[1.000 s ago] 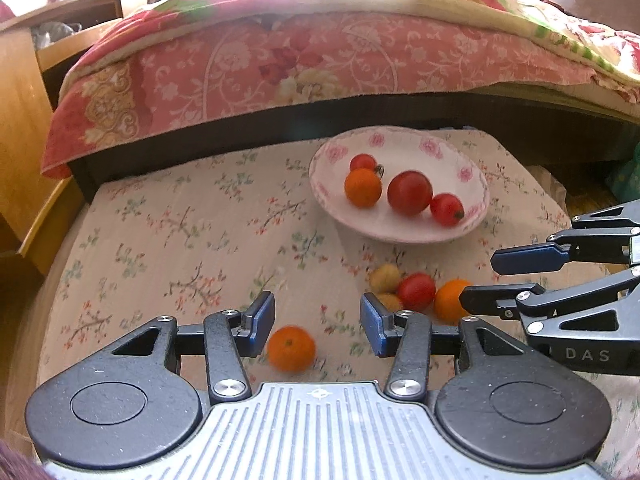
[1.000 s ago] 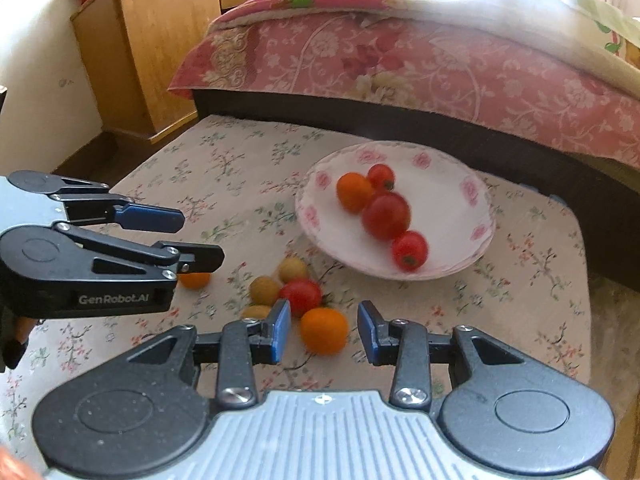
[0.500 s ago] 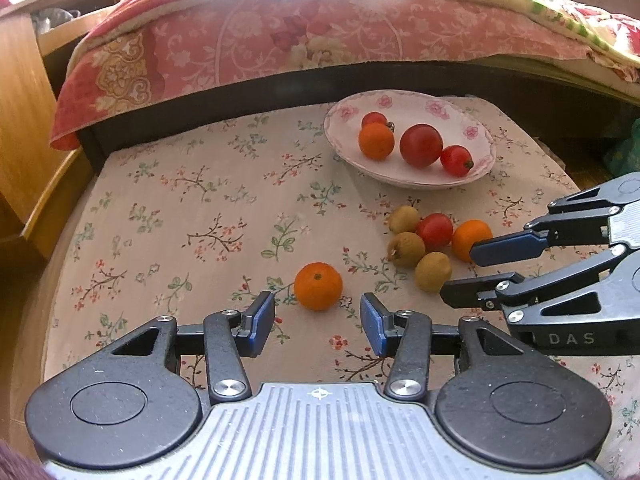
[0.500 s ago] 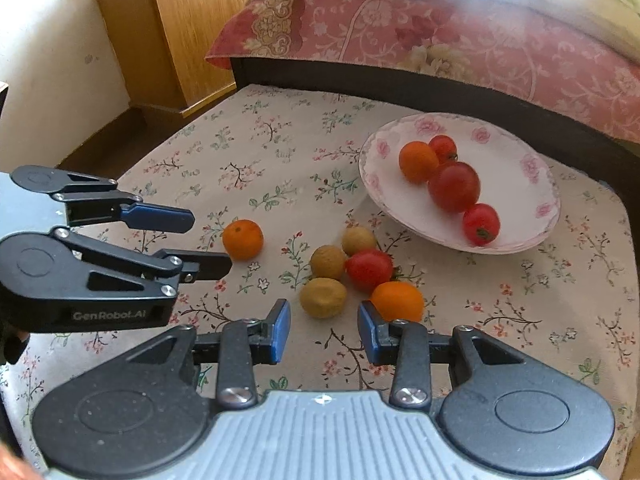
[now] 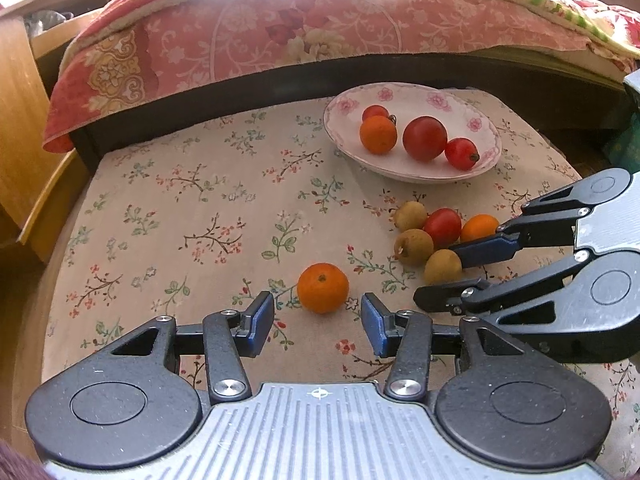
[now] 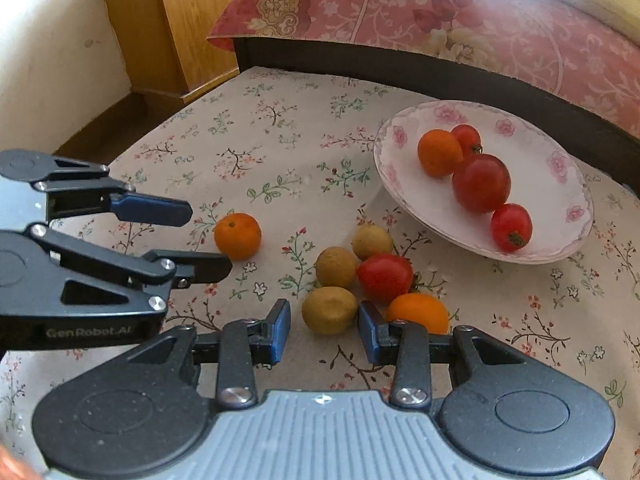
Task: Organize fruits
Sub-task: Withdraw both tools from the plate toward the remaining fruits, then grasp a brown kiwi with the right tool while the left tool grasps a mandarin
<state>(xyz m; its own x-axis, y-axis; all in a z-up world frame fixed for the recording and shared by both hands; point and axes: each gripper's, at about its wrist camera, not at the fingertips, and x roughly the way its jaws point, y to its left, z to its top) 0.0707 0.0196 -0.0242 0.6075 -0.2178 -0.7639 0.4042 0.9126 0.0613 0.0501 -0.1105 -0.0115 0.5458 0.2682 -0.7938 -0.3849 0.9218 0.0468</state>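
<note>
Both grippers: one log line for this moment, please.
left gripper: open, before lone orange | right gripper: open, at yellow-brown fruit | plate: four fruits

Both grippers point(image 5: 318, 322) point(image 6: 324, 330) agape, angled downward

plate point(image 5: 412, 98): glossy glazed ceramic | tablecloth point(image 5: 192, 216) under plate: matt woven cloth | tomato point(image 5: 424, 138) on plate: smooth, shiny | cabinet point(image 6: 192, 20) behind tablecloth: wood
</note>
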